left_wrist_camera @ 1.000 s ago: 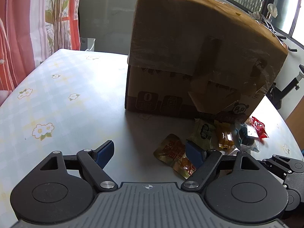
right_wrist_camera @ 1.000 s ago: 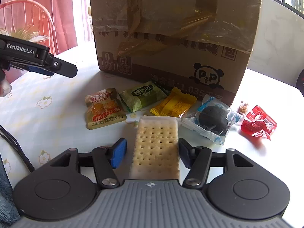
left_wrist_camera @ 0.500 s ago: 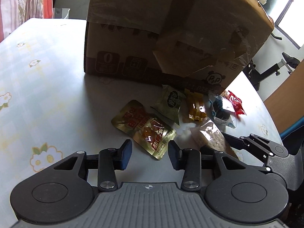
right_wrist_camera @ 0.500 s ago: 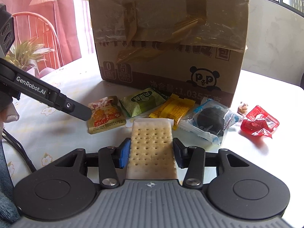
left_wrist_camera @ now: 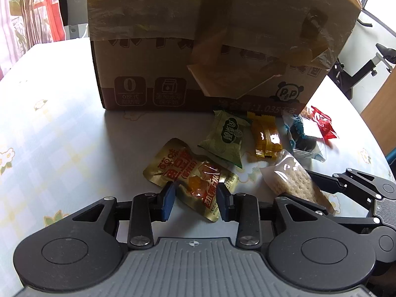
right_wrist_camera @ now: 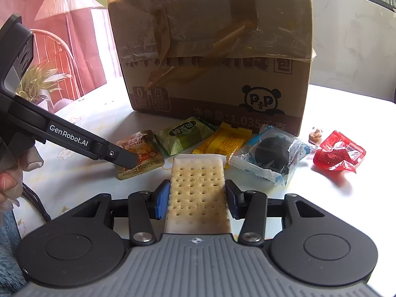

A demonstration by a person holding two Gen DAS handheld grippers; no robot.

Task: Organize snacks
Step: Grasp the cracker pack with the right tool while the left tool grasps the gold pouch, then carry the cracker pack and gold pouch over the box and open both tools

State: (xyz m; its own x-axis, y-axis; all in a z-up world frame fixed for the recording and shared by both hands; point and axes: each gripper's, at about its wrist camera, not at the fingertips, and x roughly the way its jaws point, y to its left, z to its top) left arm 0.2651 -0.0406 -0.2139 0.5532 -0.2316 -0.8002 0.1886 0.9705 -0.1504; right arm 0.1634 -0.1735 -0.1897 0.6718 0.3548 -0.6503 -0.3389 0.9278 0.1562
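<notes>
Jaws of the left gripper [left_wrist_camera: 195, 199] have just been closing on the gold snack pouch [left_wrist_camera: 191, 177]; the right gripper [right_wrist_camera: 197, 199] clenches the cracker packet [right_wrist_camera: 198, 193]. Both lie on the table [left_wrist_camera: 57, 128] before the cardboard box [right_wrist_camera: 212, 57].

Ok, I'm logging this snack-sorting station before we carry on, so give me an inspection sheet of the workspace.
Surface: table under a pale flowered cloth.
Job's things: gold pouch, green packet, yellow packet, dark cookie packet, red wrapper, cracker pack; cardboard box behind them.
Clutter: small brown bit beside the red wrapper.
Grippers: left claw has just been closing, pads now on the gold pouch; right claw shut on the cracker pack.
Cables: black cable at the table's edge.
Surroundings: red curtain, plant, exercise machine.
</notes>
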